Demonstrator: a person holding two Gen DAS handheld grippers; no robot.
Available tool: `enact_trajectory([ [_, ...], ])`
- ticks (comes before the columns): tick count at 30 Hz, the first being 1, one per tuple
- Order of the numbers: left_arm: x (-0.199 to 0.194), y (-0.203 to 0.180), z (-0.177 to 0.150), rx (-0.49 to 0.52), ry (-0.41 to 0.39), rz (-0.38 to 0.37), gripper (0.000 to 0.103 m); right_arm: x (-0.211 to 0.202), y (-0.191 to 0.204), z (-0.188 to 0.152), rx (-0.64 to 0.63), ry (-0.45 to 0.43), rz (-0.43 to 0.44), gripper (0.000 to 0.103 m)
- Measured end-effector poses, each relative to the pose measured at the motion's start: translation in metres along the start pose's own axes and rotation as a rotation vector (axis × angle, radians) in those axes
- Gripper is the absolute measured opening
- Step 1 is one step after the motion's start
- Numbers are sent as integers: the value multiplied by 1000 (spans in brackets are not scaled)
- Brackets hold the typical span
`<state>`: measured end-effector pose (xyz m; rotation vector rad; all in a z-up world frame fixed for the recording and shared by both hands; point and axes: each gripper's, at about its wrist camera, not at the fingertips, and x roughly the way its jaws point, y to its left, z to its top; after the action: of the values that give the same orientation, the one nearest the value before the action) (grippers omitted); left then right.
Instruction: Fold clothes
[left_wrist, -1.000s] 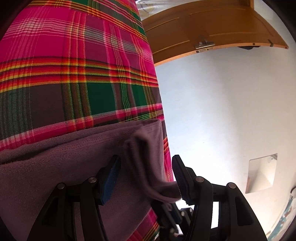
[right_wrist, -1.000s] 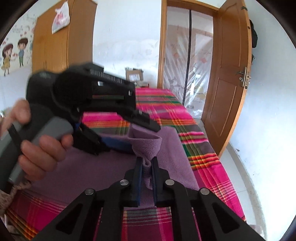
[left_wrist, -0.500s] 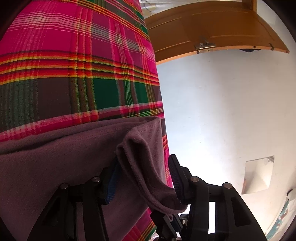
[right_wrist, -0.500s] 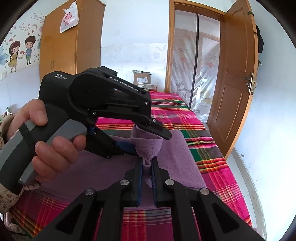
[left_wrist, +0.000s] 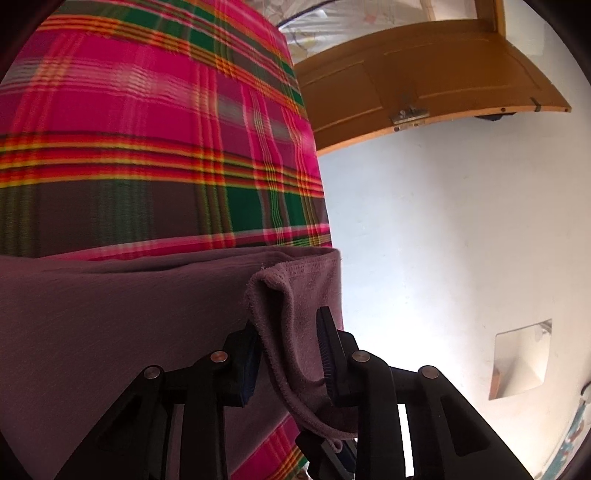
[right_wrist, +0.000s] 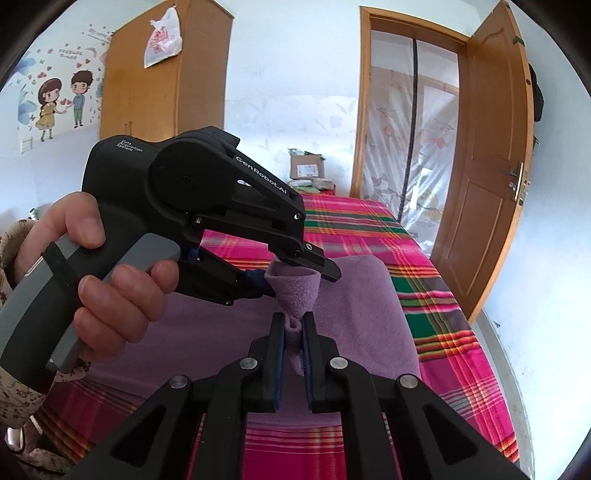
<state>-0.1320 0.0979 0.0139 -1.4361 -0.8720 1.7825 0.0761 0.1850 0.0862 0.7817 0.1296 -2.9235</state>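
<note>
A soft purple fleece cloth (right_wrist: 362, 317) lies spread on a bed with a pink, green and red plaid blanket (right_wrist: 436, 295). One corner of the cloth is lifted up off the bed, and both tools are at that same corner.

The right gripper (right_wrist: 293, 354) is pinching the corner tight. Its 2 blue pads are pressed on the cloth from both sides, so the corner cannot slip away. The left gripper (left_wrist: 290, 354), held by a hand (right_wrist: 99, 280) in a flowered sleeve (right_wrist: 14, 391), has the cloth's edge between its 2 fingers. The fingers are partly closed around the fold, but a gap shows beside the cloth, so it does not look like a firm pinch yet.

I think both tools meet here so that each can take its own piece of the edge. Then the cloth could be pulled straight and laid over. How many folds the cloth already has, I cannot tell.
</note>
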Motion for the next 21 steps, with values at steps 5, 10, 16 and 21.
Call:
enact_trajectory([
  [5,-22,1,-5,0,-38,10,28,-3,17,3,-23,-11,32,9],
  [10,-39,11,-7,-13,-64,27,28,-4,34,3,-39,-7,68,9],
  [16,-65,35,-9,-47,-101,62,28,4,51,1,-62,11,120,9],
  [21,-70,46,-9,-66,-108,84,28,12,60,-2,-78,31,138,9],
])
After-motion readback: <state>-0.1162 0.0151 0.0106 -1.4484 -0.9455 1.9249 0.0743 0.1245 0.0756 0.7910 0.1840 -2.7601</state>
